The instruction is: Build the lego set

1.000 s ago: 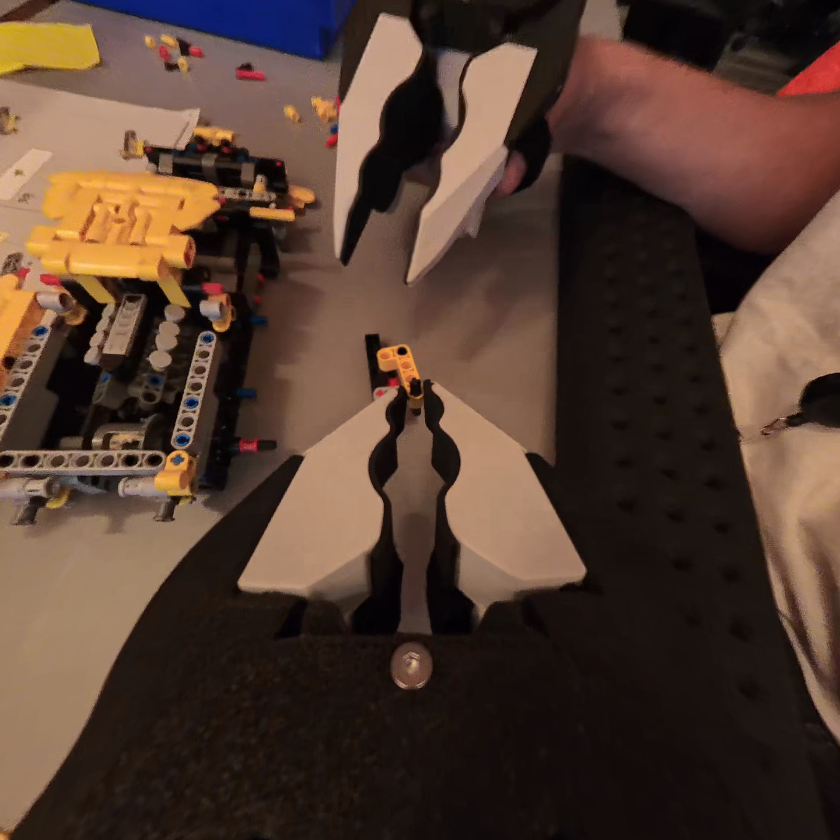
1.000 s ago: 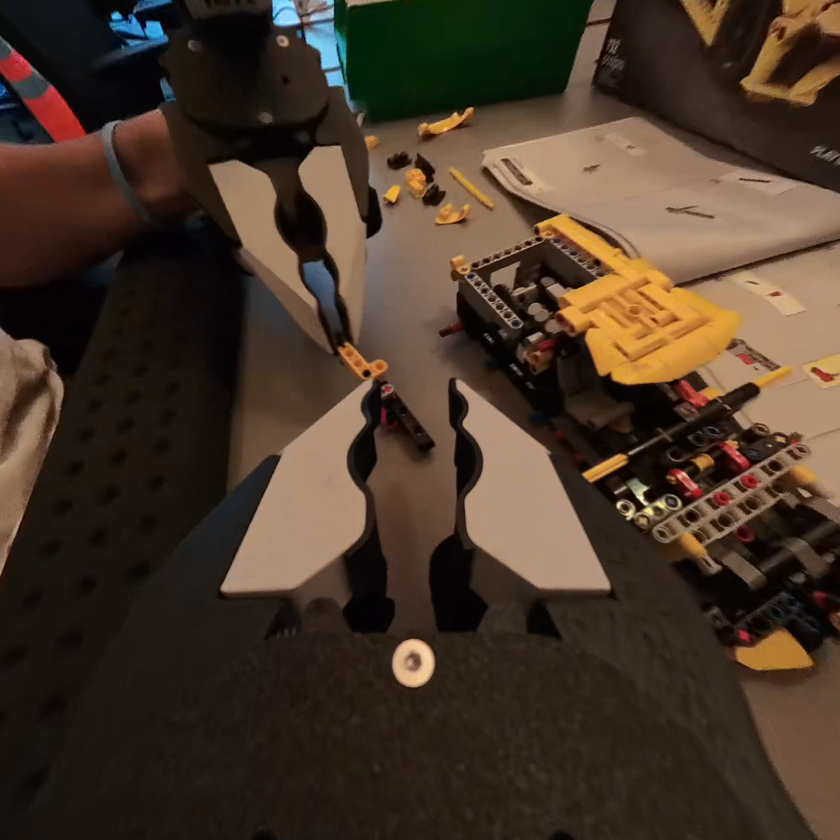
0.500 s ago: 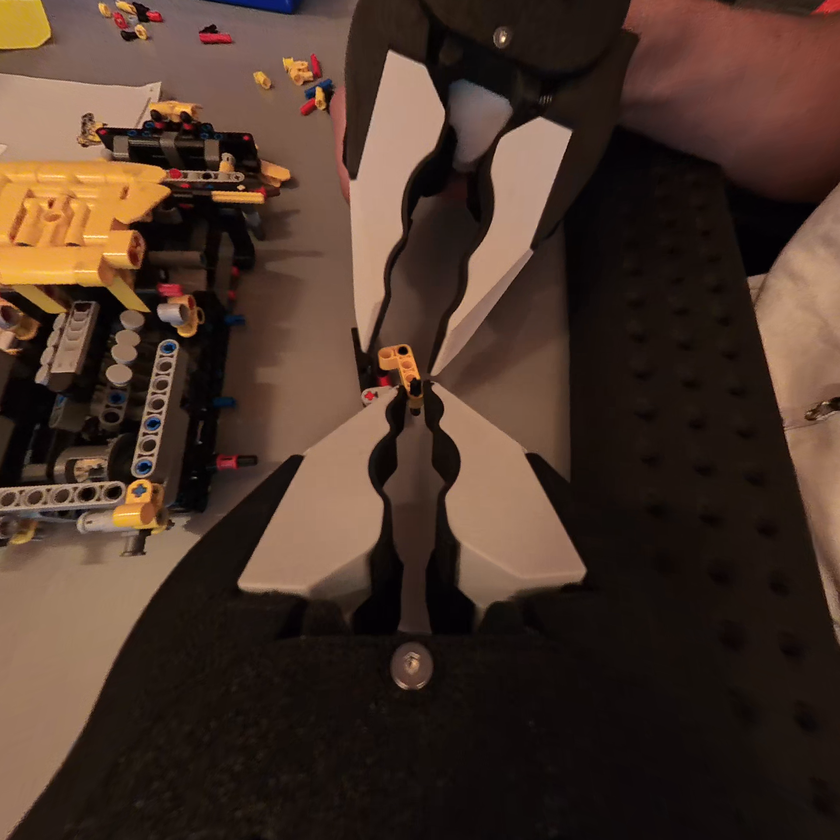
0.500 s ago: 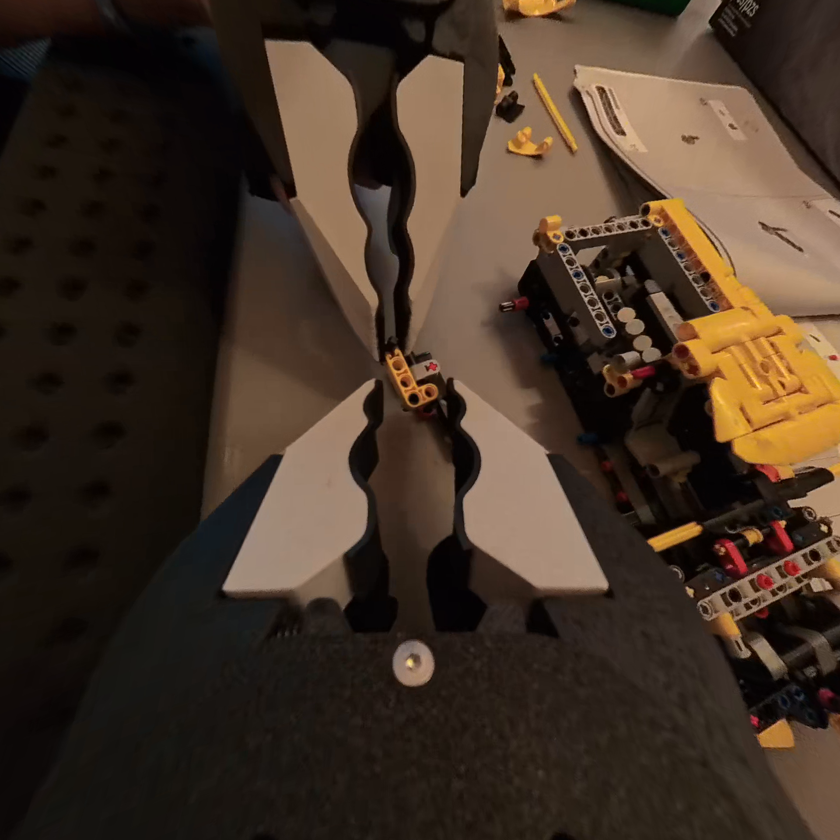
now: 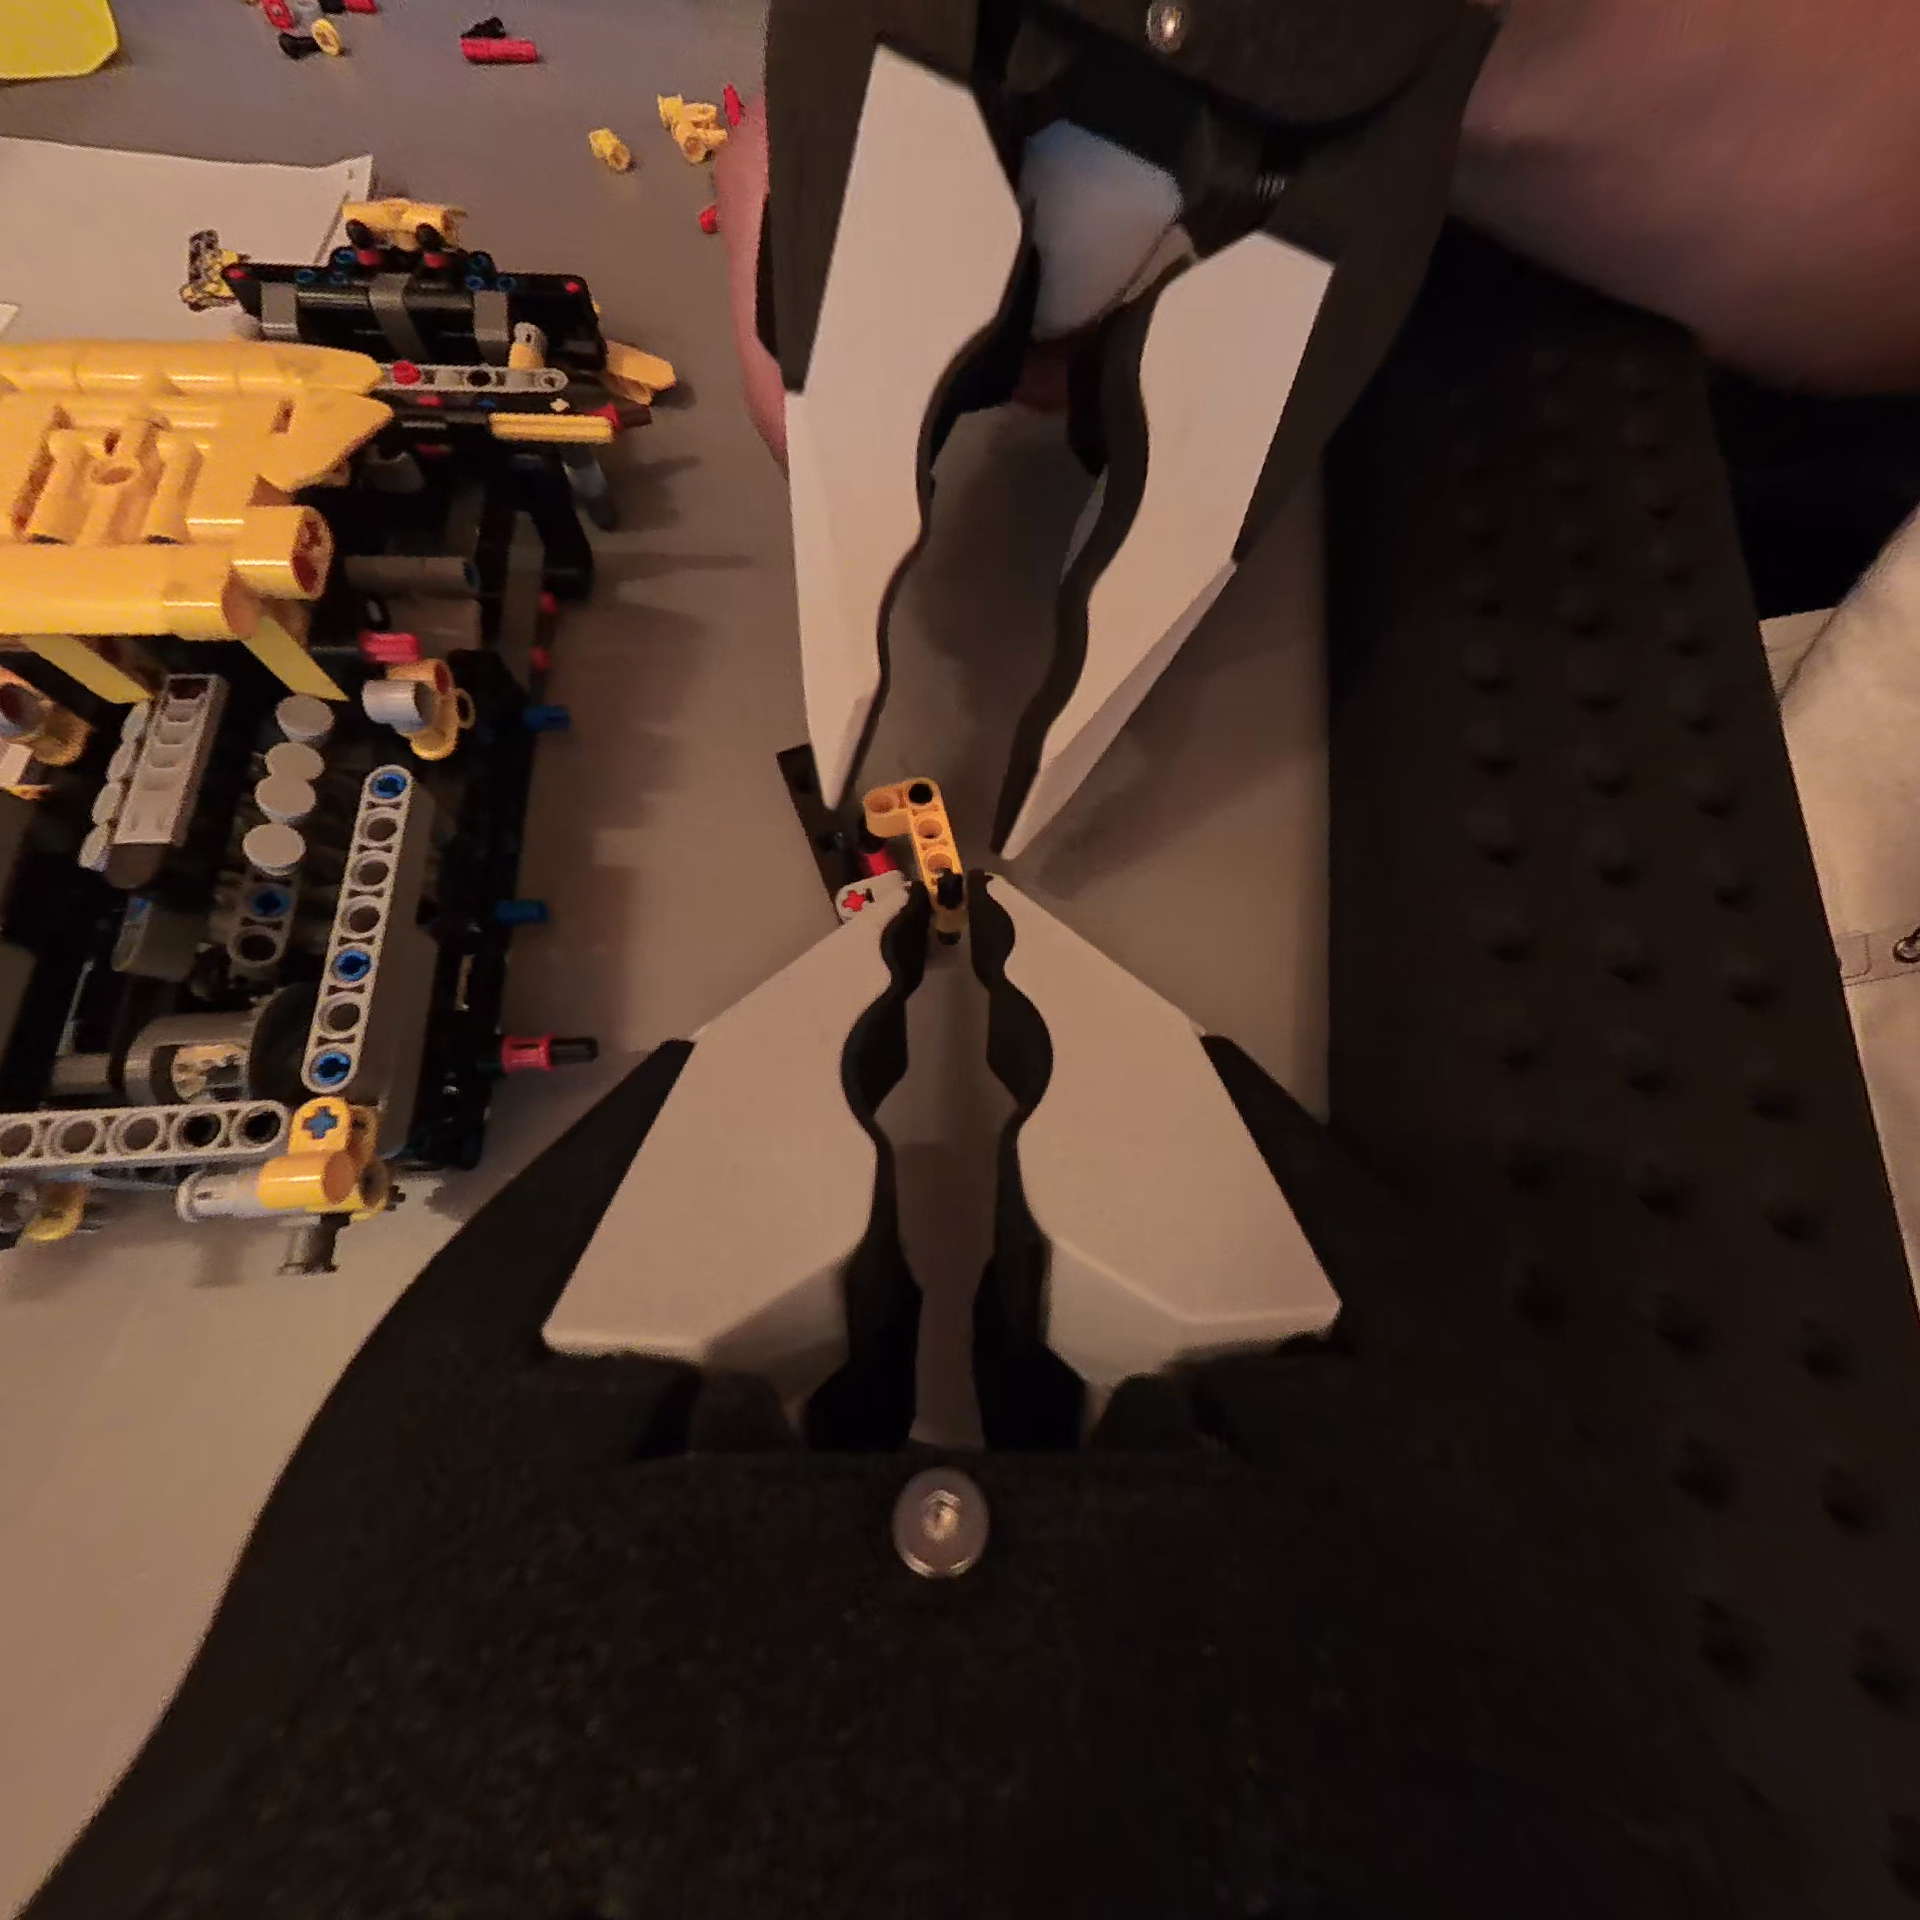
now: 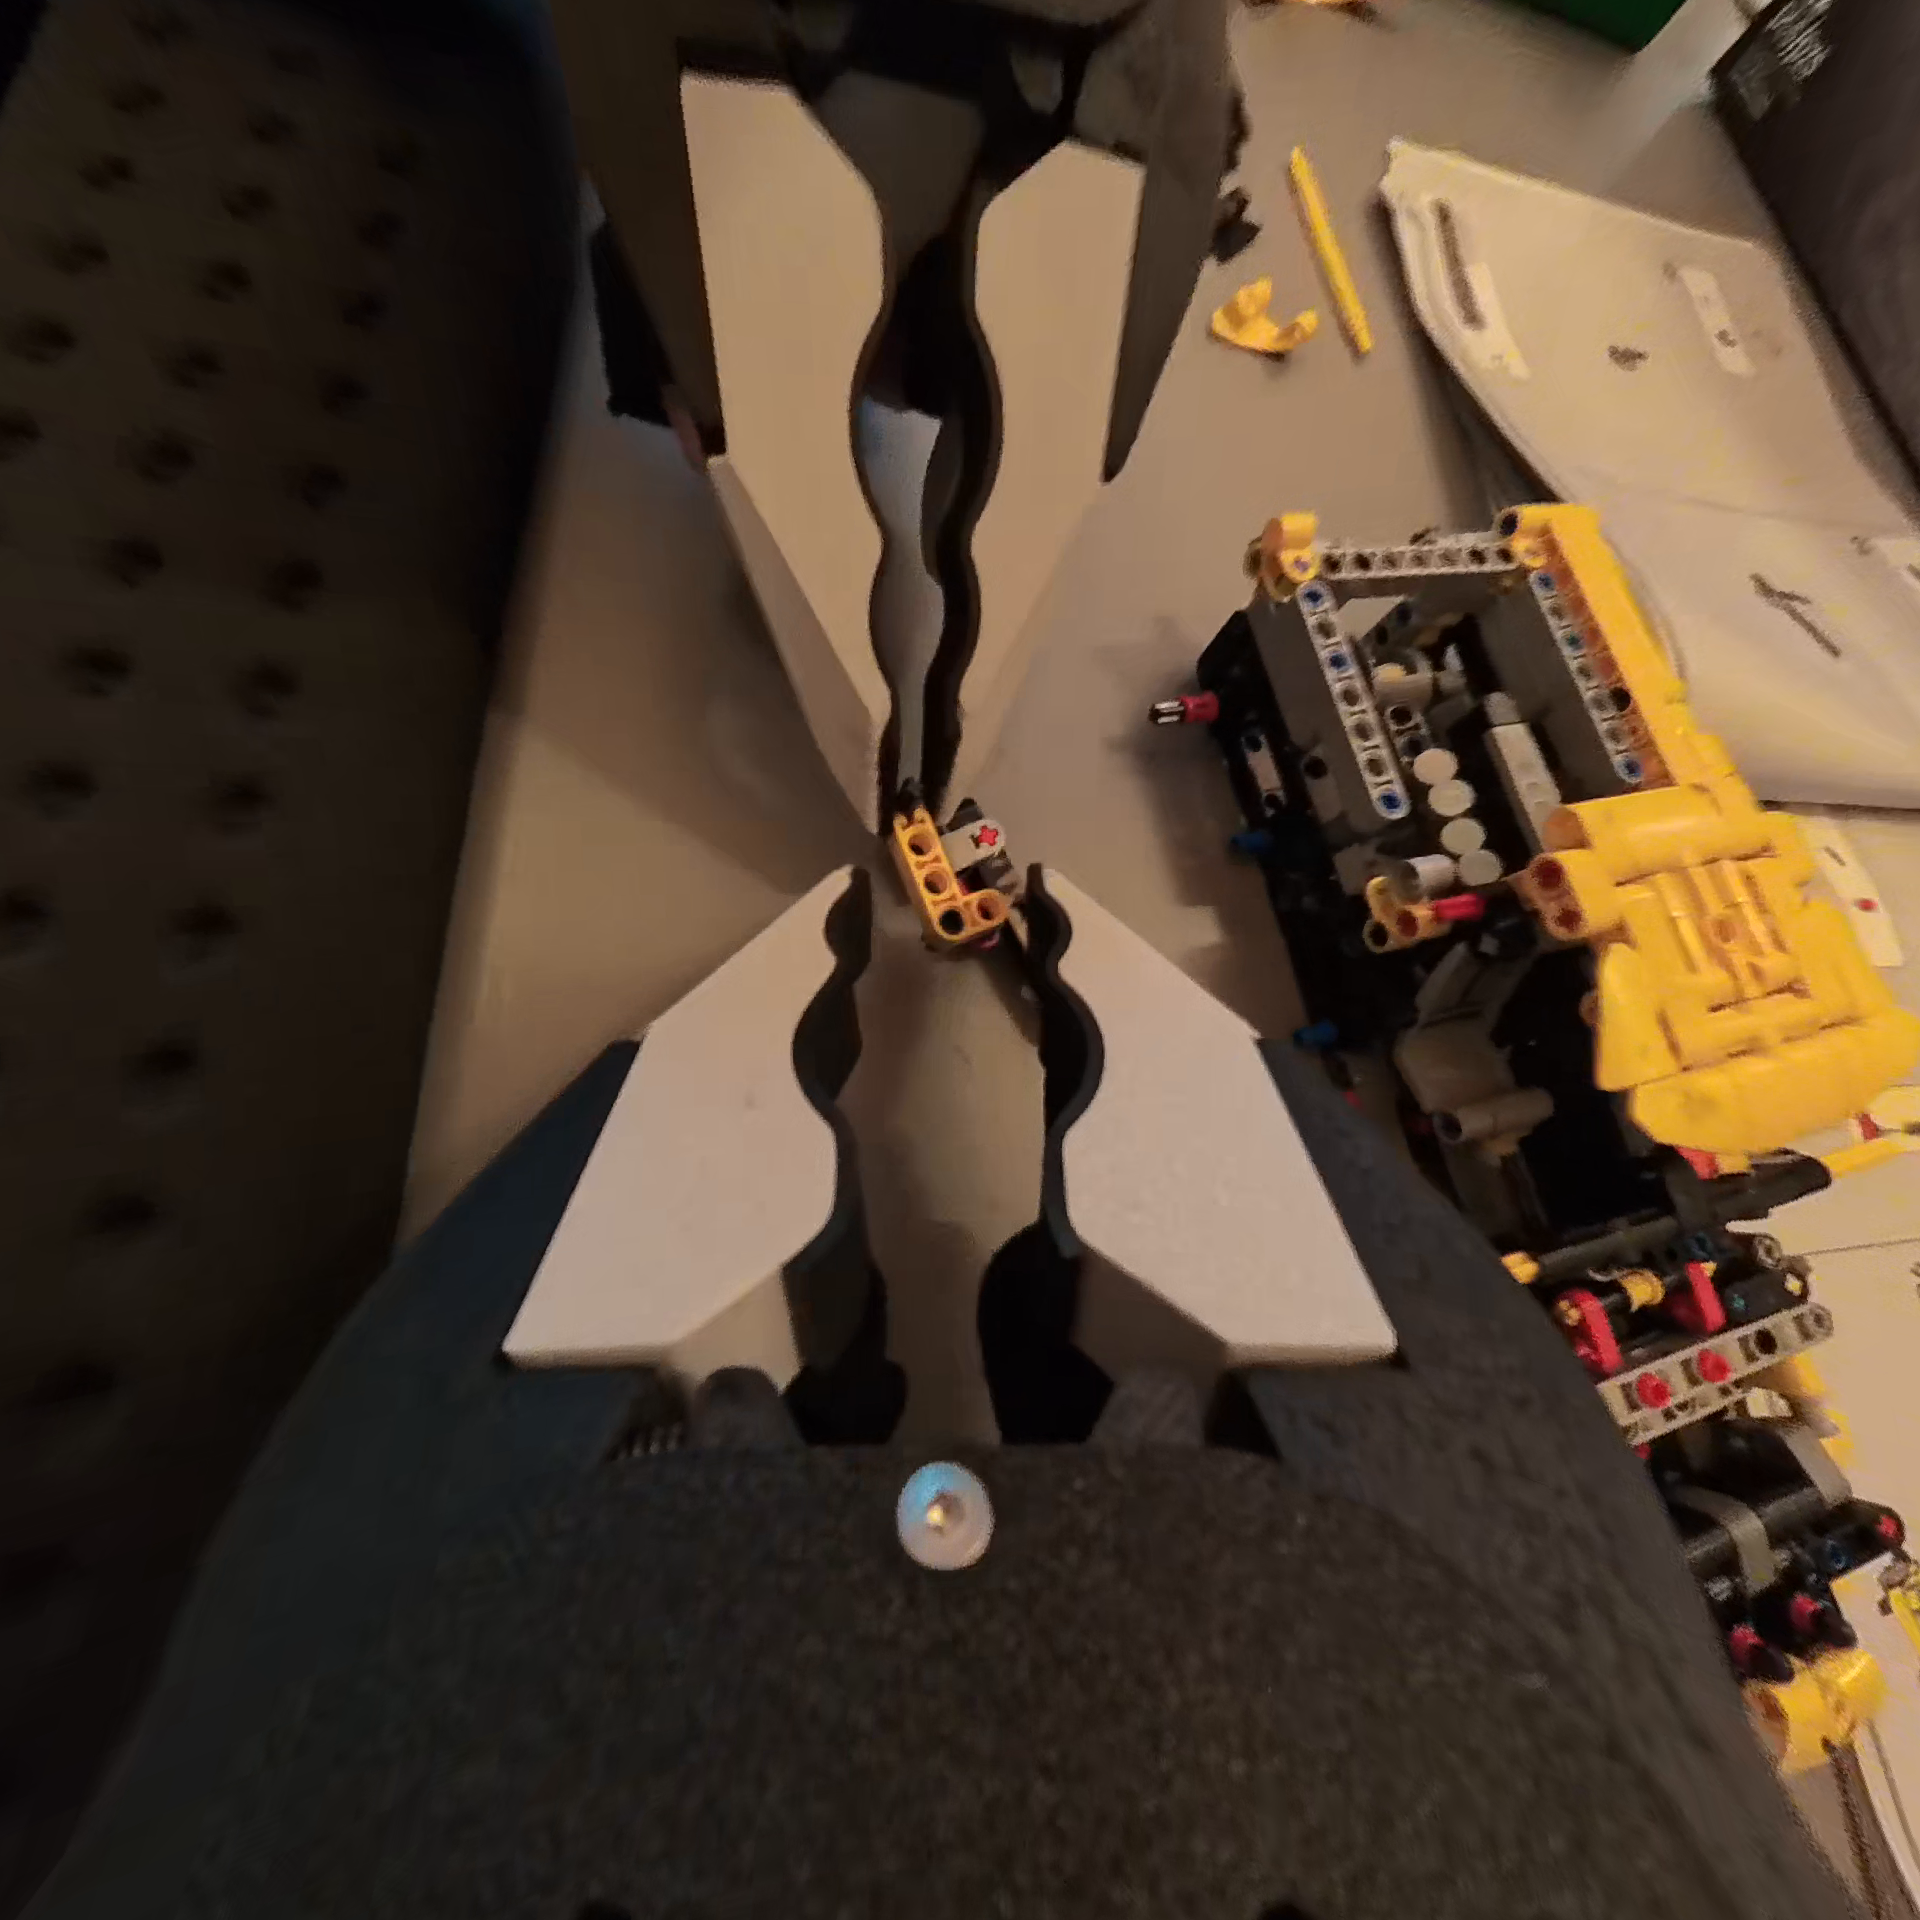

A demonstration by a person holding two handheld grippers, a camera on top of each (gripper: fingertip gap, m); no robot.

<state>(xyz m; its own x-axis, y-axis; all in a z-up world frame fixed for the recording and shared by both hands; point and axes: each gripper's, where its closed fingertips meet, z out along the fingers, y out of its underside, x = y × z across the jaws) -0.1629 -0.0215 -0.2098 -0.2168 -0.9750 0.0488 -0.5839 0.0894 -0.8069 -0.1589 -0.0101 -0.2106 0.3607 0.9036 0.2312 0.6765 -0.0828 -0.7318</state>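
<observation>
The left gripper [image 5: 948, 891] has its jaws pressed together on the lower end of a small yellow L-shaped beam [image 5: 918, 831], which sticks out just beyond the tips. Facing it tip to tip, the right gripper [image 6: 948, 883] has its jaws spread, one tip on each side of that beam; in the right wrist view the beam [image 6: 948, 883] lies in the gap between them. Just past the left gripper's tips, touching the beam, sits a short black beam [image 5: 816, 805] with a small grey piece bearing a red cross [image 5: 860, 900] — whether the right gripper's jaw touches it cannot be told.

Well to the left of the left gripper's jaws stands the half-built yellow and black model [image 5: 239, 665] on the grey table [image 5: 665, 623]; its open grey-beamed frame [image 6: 1455, 686] encloses a row of pale round pieces [image 6: 1449, 800] and other small parts. Beyond the jaws, loose yellow and red pins [image 5: 675, 114] lie scattered. A dark dimpled mat [image 5: 1558, 935] runs along the right of the jaws. Open instruction pages [image 6: 1662, 343] lie beyond the model.
</observation>
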